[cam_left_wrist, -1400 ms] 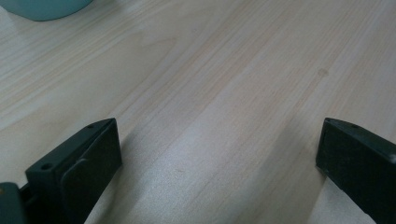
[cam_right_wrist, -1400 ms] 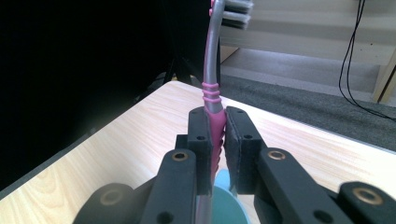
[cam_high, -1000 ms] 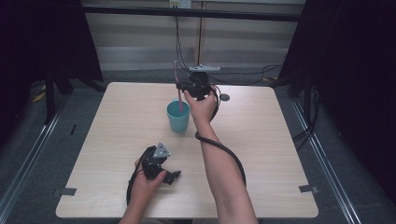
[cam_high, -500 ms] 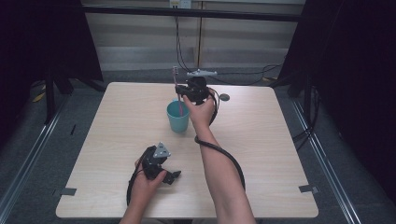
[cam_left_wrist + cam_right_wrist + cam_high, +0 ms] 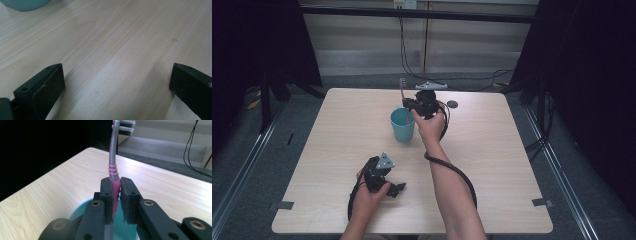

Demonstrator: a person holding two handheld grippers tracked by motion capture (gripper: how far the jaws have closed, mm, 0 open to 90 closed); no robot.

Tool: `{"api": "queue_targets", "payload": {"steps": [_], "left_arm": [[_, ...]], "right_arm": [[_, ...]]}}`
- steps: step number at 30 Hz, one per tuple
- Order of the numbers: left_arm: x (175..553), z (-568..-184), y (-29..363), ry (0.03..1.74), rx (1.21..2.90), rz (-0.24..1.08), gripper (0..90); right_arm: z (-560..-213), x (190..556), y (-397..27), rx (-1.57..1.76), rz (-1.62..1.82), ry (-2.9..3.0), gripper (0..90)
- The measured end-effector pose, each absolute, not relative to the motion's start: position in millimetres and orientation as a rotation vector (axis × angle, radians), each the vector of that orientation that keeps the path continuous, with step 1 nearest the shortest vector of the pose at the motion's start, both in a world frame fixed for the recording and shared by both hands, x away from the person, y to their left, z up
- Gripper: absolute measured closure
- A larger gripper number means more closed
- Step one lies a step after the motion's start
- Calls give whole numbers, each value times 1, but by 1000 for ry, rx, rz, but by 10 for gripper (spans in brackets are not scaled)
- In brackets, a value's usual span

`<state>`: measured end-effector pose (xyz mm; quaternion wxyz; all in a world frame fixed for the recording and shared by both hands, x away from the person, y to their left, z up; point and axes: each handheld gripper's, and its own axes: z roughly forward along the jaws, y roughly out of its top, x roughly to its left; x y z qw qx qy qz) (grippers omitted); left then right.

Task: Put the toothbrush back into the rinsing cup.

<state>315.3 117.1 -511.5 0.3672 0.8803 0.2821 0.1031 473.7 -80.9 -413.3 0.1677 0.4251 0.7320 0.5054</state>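
A pink-and-grey toothbrush (image 5: 114,177) is pinched upright between the jaws of the right gripper (image 5: 116,195), directly above the teal cup (image 5: 402,125). The left gripper (image 5: 384,180) is rested on the table (image 5: 512,150), jaws spread wide, nothing held between them

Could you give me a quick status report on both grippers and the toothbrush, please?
Right gripper shut on toothbrush, upright over teal cup. Left gripper open, low over the table. Nothing obstructing.
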Motion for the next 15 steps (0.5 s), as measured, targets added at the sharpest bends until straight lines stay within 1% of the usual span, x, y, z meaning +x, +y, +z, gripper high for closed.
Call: {"api": "queue_targets", "payload": {"steps": [8, 11, 15], "left_arm": [[315, -511, 117, 726, 2262, 265, 0], [315, -511, 117, 724, 2265, 265, 0], [315, -512, 117, 724, 2262, 265, 0]], "right_arm": [[-419, 472, -84, 1223, 1434, 2091, 792], [-420, 472, -85, 1231, 1436, 2097, 715], [-422, 470, -86, 1226, 1401, 2120, 651]]}}
